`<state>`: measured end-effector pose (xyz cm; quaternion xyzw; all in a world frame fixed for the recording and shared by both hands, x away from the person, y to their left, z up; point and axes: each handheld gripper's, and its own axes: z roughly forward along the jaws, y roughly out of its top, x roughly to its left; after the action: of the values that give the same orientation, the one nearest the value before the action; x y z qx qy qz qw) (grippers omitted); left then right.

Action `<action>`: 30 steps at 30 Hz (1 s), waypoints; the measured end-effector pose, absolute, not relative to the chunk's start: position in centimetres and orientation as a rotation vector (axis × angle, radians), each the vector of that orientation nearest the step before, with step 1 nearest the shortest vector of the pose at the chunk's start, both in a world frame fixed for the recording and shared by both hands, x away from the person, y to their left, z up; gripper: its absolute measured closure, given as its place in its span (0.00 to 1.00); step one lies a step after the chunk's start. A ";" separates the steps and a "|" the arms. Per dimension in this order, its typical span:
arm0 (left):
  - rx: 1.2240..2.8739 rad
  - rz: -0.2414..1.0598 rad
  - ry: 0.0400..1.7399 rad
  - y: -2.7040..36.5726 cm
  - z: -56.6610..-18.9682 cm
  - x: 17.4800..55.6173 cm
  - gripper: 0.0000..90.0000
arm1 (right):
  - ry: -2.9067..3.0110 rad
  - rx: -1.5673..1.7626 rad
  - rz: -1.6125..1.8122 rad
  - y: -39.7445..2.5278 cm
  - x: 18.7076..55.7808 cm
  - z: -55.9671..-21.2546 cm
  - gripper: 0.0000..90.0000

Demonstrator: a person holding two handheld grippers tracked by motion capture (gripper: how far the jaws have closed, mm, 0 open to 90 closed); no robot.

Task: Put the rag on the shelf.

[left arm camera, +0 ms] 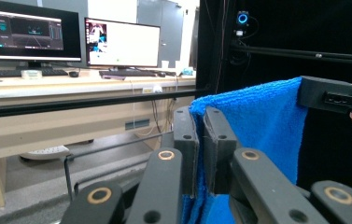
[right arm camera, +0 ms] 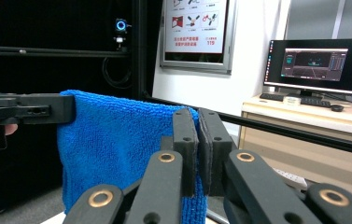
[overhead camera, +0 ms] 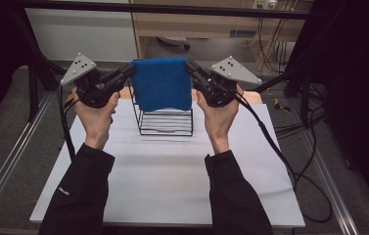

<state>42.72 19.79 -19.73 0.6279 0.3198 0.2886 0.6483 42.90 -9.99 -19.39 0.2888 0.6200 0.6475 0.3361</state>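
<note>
**Blue towel held taut above a wire rack**

The left hand-held gripper [overhead camera: 129, 72] and the right hand-held gripper [overhead camera: 191, 67] each pinch a top corner of a blue towel [overhead camera: 162, 83], holding it stretched between them above the counter [overhead camera: 167, 171]. In the left gripper view, the two black jaws are closed on the towel's edge [left arm camera: 200, 140], with the cloth pressed between the pads; farther off, the other gripper [left arm camera: 337, 95] grips the opposite corner. The right gripper view shows the same from the other side: jaws clamped together on the towel's upper corner [right arm camera: 198, 135], with blue fabric [right arm camera: 113, 144] hanging down between the two tools. In the high view, the towel hangs in front of and over the top of a black wire rack [overhead camera: 165, 120], which stands on the white counter surface. The towel's lower edge covers the rack's upper part; whether the cloth touches the wires cannot be told.
</note>
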 end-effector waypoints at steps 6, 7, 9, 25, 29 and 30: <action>1.416 0.674 0.726 19.8 -18.7 43.2 0.95 | 1.607 0.748 1.692 -9.8 43.6 -18.5 0.97; 1.413 0.673 0.726 19.8 -18.5 43.3 0.95 | 1.605 0.747 1.695 -9.8 43.6 -18.4 0.97; 1.412 0.679 0.728 19.8 -18.2 43.5 0.95 | 1.601 0.745 1.700 -9.8 43.8 -18.0 0.97; 1.395 0.707 0.736 19.7 -16.2 45.3 0.95 | 1.576 0.747 1.701 -9.5 45.8 -16.2 0.97; 1.402 0.716 0.741 19.6 -15.7 45.8 0.95 | 1.572 0.752 1.707 -9.4 46.3 -15.9 0.97; 1.402 0.715 0.742 19.6 -15.6 45.9 0.95 | 1.572 0.754 1.706 -9.4 46.4 -15.9 0.97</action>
<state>45.92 19.56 -15.55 0.6159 0.3259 0.3140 0.6448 46.44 -9.41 -15.89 0.2903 0.6052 0.6566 0.3440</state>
